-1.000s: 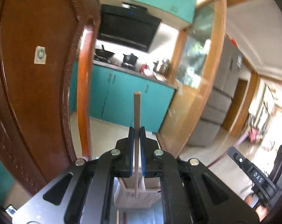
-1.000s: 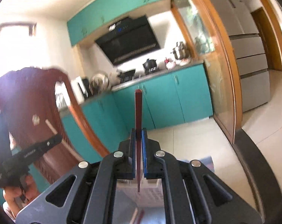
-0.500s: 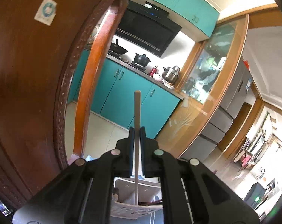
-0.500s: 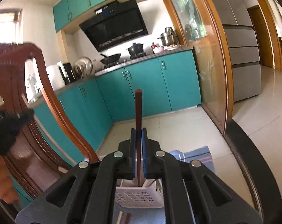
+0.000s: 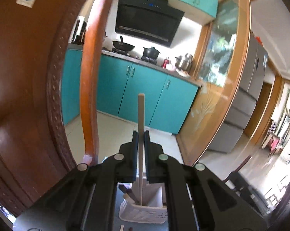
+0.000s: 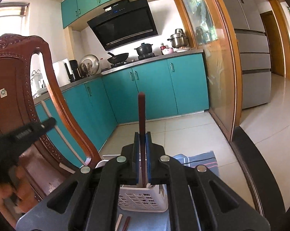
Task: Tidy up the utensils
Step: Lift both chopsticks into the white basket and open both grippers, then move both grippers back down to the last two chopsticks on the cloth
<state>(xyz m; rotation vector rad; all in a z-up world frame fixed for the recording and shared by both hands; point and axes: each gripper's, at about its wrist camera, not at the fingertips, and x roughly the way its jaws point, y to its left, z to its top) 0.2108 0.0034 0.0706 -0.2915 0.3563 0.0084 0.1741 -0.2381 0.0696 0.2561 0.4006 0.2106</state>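
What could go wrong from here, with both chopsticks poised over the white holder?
The pale chopstick in the left gripper already dips into the white holder, where other sticks lean; it may jam on them. The dark chopstick in the right gripper sits near the holder's rim and could catch there or tip it.

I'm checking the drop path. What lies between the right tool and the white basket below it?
Only the dark red chopstick it grips; in the right wrist view its lower end reaches the white basket.

Bright daylight floods both fisheye views; the window (image 6: 9,17) at upper left blows out white, edges bend and darken, and the right margin of the left-wrist view blurs.
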